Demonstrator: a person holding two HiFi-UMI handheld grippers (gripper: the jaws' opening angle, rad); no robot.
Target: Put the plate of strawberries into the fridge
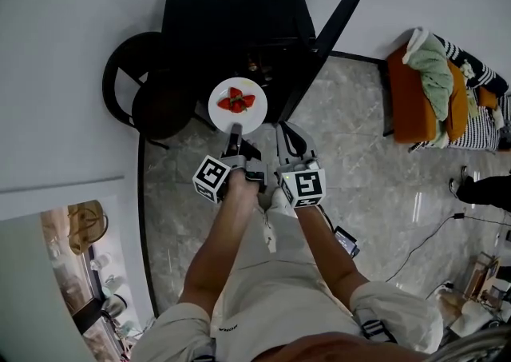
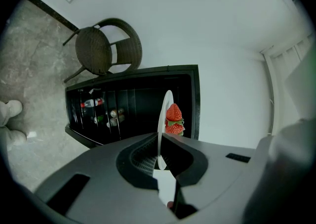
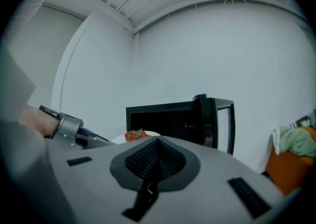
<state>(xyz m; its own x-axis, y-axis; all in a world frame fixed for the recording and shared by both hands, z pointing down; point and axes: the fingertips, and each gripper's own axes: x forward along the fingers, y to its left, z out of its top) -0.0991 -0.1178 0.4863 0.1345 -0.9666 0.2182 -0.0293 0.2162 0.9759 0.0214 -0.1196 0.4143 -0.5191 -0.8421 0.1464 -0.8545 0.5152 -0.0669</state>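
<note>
Your left gripper [image 1: 234, 132] has the plate [image 1: 249, 118] by its near rim. The left gripper view [image 2: 159, 152] shows it plainly. The white plate stands edge-on in the slot with both jaws pinched onto the rim, and most of the dish reaches out past the tips.

The strawberries [image 1: 236, 101] are bunched at the plate's middle, well off the rim you grip. In the left gripper view they sit on the face turned to that view's right, clear of the jaws.

You're holding the plate in the air, roughly level from above, right in front of the black fridge [image 1: 231, 1]. Its door [image 1: 334, 26] stands open on your right. The plate's far rim overlaps the dark opening in the head view, but I can't tell whether it has crossed the fridge's front edge. Past the plate, bottles and cans [image 2: 104, 110] show in the dark inside.

Your right gripper [image 1: 287, 138] is just beside the left one, off the plate's right rim and apart from it. Its own view [image 3: 157, 150] shows the jaws pressed together with nothing between them. The strawberries and a sliver of white rim peek over the gripper's left shoulder there, in front of the fridge opening.

A dark wicker chair [image 1: 148, 93] stands at the fridge's left side. Well off to your right there's an orange seat [image 1: 415, 97] piled with clothes.
</note>
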